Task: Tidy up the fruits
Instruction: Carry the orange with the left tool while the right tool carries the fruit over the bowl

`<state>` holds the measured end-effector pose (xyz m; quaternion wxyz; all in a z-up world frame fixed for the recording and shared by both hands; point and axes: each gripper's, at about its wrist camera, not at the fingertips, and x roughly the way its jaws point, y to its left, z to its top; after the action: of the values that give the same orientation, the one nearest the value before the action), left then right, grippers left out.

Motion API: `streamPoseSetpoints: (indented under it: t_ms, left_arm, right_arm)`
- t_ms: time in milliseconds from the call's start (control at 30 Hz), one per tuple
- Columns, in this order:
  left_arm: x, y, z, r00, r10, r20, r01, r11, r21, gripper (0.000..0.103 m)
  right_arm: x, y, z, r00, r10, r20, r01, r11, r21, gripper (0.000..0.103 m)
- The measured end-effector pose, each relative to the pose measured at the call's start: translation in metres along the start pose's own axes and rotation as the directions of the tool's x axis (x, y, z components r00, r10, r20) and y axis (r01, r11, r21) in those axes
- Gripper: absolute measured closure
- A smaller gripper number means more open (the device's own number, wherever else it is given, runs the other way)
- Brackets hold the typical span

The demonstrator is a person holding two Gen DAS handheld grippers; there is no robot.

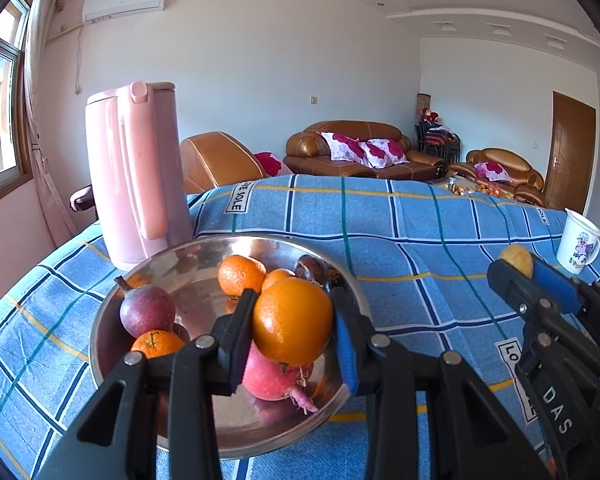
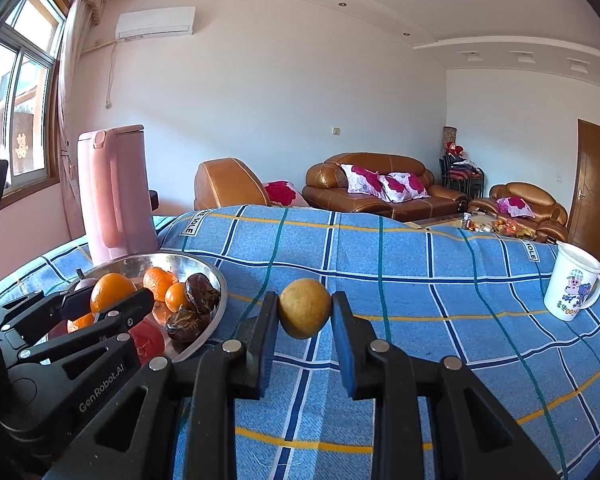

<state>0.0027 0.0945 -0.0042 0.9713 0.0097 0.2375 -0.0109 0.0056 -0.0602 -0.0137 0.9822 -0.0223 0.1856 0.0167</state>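
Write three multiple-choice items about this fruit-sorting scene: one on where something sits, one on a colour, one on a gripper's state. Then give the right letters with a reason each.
1. Where does the pink jug stand?
A. behind the metal bowl, on the checked cloth
B. inside the bowl
C. on the sofa

2. What colour is the fruit in the left gripper?
A. green
B. orange
C. purple

3. What is the state of the right gripper?
A. wide open and empty
B. shut with nothing between its fingers
C. shut on a yellowish-brown round fruit

Answers:
1 A, the jug rises on the cloth just beyond the bowl's far rim.
2 B, the orange sits between its fingers above the bowl.
3 C, both fingers press the fruit's sides, lifted over the cloth.
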Motion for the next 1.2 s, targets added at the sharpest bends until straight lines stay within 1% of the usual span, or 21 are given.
streamPoseSetpoints:
  t_ms: [233, 333, 600, 1200]
  left_arm:
    - [-0.013, -0.003, -0.004, 0.999, 0.02, 0.04, -0.021, 0.999, 0.024, 0.065]
    - [-0.017, -0.001, -0.005, 0.999, 0.024, 0.042, -0.025, 0.999, 0.022, 0.065]
    - [-0.026, 0.014, -0.009, 0.998, 0.052, 0.048, -0.053, 0.999, 0.005, 0.065]
    - [-0.036, 0.06, -0.015, 0.992, 0.114, 0.05, -0.112, 0.993, -0.048, 0.065]
  right_arm:
    - [-0.009, 0.007, -0.003, 1.0, 0.013, 0.007, -0.013, 1.0, 0.002, 0.074]
    - [-0.014, 0.013, -0.004, 1.0, 0.024, 0.012, -0.024, 1.0, -0.007, 0.074]
    - [-0.02, 0.027, -0.007, 0.998, 0.053, 0.025, -0.053, 0.999, 0.0, 0.074]
    - [-0.024, 0.061, -0.008, 0.996, 0.084, 0.029, -0.084, 0.996, -0.011, 0.074]
